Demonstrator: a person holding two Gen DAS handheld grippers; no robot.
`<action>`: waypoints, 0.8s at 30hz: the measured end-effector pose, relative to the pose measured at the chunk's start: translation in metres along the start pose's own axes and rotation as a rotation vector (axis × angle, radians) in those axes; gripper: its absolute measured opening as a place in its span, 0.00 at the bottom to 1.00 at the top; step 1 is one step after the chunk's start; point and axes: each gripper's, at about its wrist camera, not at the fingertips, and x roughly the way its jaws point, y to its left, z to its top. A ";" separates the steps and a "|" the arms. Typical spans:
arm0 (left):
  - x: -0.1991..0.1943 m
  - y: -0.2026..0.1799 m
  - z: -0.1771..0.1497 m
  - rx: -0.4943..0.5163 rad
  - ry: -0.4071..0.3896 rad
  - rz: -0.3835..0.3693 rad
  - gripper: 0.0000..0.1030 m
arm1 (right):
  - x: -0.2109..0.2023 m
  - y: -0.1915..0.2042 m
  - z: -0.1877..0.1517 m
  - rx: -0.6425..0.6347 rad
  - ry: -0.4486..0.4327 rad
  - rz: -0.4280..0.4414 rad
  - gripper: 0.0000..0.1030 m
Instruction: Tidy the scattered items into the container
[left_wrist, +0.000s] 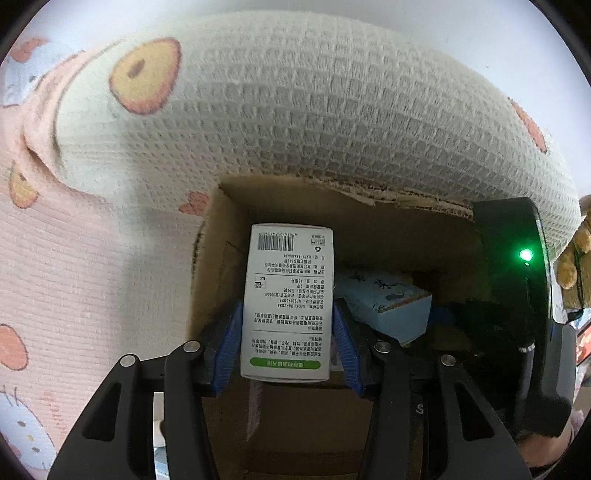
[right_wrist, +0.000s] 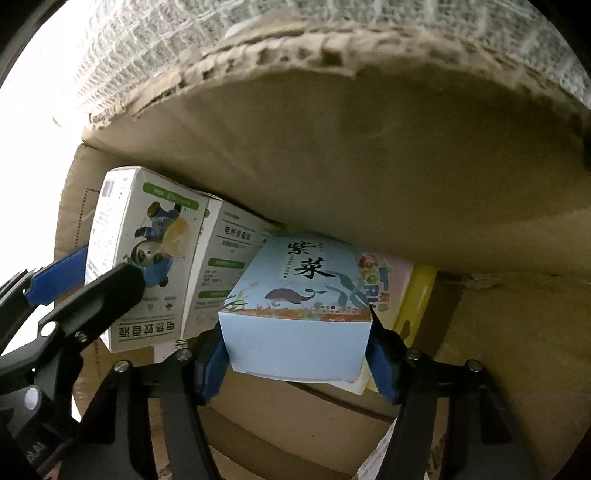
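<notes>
Left gripper (left_wrist: 288, 332) blue fingers (left_wrist: 229, 343) clamp a white printed carton with barcode (left_wrist: 288, 295), over the open brown cardboard box (left_wrist: 221, 229). Right gripper (right_wrist: 299, 350) fingers (right_wrist: 384, 369) flank a pale blue whale-print carton (right_wrist: 295, 332) inside the box; contact unclear. Waffle-weave blanket (left_wrist: 295, 110) behind.

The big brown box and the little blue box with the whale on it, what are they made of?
The big brown box looks like corrugated cardboard, matte and rough: its torn top edge shows wavy paper layers. The little blue box seems to be thin paperboard with a smooth printed coating: crisp folded edges, sharp colour pictures and a slight sheen. What is inside it cannot be seen.
</notes>
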 end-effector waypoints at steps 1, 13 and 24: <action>-0.004 0.000 -0.001 -0.004 -0.007 0.002 0.51 | 0.000 -0.001 0.001 0.001 0.003 0.002 0.61; -0.031 -0.002 -0.033 -0.073 -0.045 0.019 0.51 | -0.018 -0.001 0.006 -0.009 0.030 0.028 0.70; -0.048 0.024 -0.051 -0.196 -0.107 -0.007 0.51 | -0.037 0.002 0.001 -0.061 0.035 0.073 0.71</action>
